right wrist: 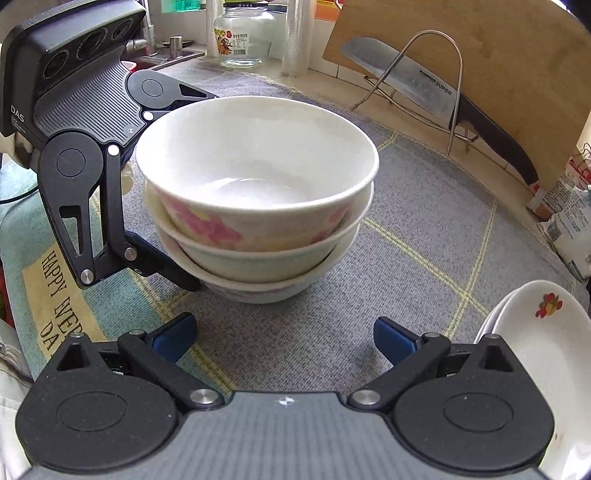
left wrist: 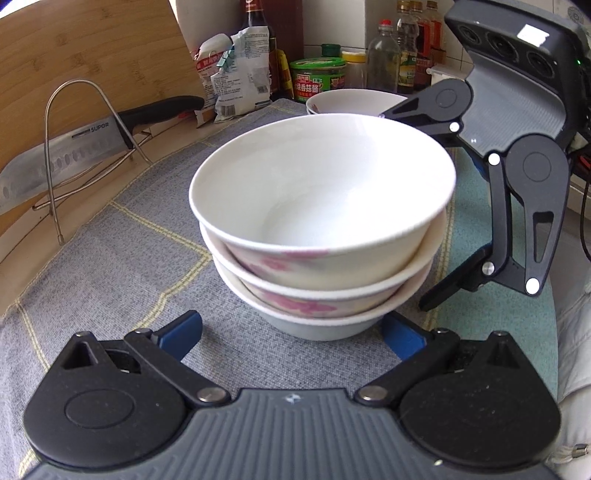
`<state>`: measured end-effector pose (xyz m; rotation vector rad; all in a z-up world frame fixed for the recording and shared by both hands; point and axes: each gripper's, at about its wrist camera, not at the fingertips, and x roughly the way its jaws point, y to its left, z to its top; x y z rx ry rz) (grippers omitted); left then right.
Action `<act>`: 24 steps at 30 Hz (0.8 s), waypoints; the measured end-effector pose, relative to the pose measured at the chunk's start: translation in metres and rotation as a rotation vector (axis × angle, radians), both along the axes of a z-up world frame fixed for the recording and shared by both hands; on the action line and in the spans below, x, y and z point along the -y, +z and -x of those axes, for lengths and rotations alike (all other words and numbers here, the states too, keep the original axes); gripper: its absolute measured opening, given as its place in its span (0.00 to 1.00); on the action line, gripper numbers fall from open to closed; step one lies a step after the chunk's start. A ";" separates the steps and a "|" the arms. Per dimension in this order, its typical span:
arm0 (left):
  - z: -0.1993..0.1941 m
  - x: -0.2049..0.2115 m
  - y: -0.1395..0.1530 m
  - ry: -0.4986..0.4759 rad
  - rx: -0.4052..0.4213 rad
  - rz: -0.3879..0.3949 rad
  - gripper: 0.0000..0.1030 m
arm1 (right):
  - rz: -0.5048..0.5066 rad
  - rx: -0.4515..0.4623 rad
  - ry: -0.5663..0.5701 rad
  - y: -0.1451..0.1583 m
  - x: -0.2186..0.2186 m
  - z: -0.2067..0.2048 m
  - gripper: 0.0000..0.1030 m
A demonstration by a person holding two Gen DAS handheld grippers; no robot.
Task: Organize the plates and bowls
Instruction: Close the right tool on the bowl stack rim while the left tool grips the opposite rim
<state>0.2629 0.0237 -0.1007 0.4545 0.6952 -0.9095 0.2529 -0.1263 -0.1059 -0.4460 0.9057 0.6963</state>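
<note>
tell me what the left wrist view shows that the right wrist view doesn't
Only the left wrist view shows the green-lidded jar, the sauce bottles and the clipped packet behind the mat.

Only the right wrist view shows the glass jar and the fruit-print plates at lower right.

Both show the stack of three bowls, the knife in its wire rack, the cutting board and both open grippers: left gripper, right gripper.

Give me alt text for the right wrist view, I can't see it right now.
Three nested bowls sit on a grey mat, ahead of the open right gripper. The left gripper, also open, straddles the stack's left side; white plates lie at lower right.
</note>
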 end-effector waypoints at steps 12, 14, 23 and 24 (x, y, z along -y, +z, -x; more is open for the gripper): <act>-0.002 0.003 0.004 -0.115 -0.014 -0.048 0.98 | 0.016 0.043 0.124 0.012 -0.010 -0.010 0.96; -0.002 0.004 0.004 -0.130 -0.023 -0.048 0.96 | 0.015 0.036 0.147 0.014 -0.012 -0.009 0.92; -0.007 0.005 0.008 -0.184 -0.049 -0.036 0.78 | 0.018 0.015 0.217 0.018 -0.017 -0.014 0.85; -0.007 0.005 0.008 -0.188 -0.049 -0.034 0.77 | 0.022 0.015 0.225 0.018 -0.018 -0.015 0.85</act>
